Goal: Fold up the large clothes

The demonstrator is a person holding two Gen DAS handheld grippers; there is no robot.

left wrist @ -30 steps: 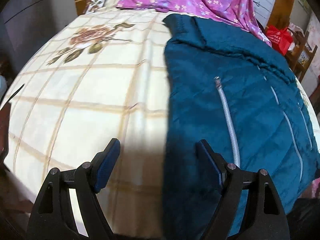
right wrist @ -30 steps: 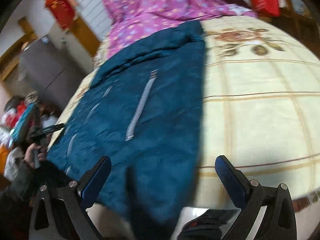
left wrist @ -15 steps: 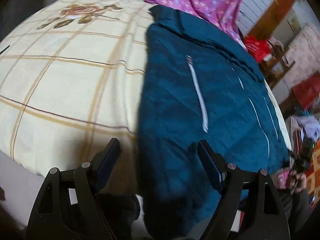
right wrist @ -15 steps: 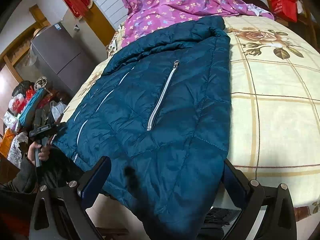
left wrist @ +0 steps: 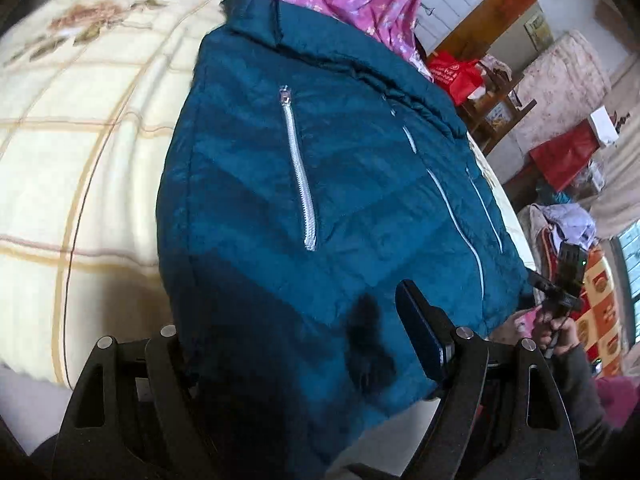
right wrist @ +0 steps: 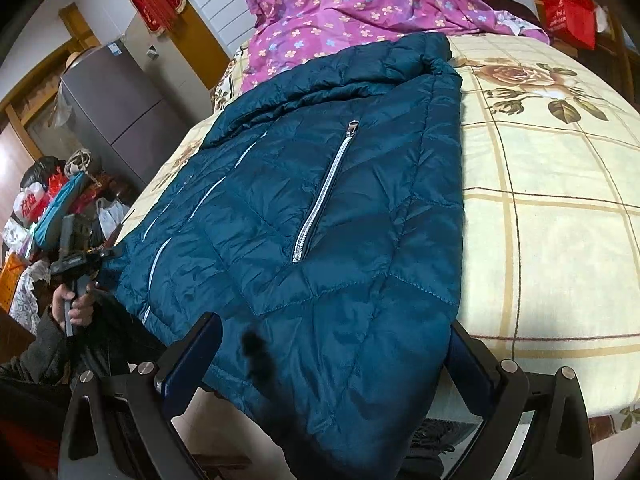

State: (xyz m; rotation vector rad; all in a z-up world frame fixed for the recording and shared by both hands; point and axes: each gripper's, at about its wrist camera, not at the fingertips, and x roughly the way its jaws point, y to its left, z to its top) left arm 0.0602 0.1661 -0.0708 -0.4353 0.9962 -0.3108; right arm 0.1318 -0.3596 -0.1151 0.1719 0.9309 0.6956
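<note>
A teal quilted jacket (left wrist: 320, 184) with silver zippers lies flat on the bed; its hem hangs over the near edge. It also fills the right wrist view (right wrist: 328, 216). My left gripper (left wrist: 304, 344) is open, with the jacket's hem between its fingers. My right gripper (right wrist: 336, 356) is open too, its fingers on either side of the hanging hem. Neither gripper has closed on the cloth. A small dark tuft (right wrist: 256, 352) sits on the hem.
The bed has a cream checked blanket with roses (right wrist: 560, 200). A purple flowered sheet (right wrist: 360, 4) lies beyond the jacket. A grey fridge (right wrist: 116, 108) and bags stand at one side. A hand with another gripper (left wrist: 564, 280) shows past the bed.
Both grippers have pulled back toward the bed's near edge and swung over the jacket's hem. The left view has turned right, so the jacket now fills it.
</note>
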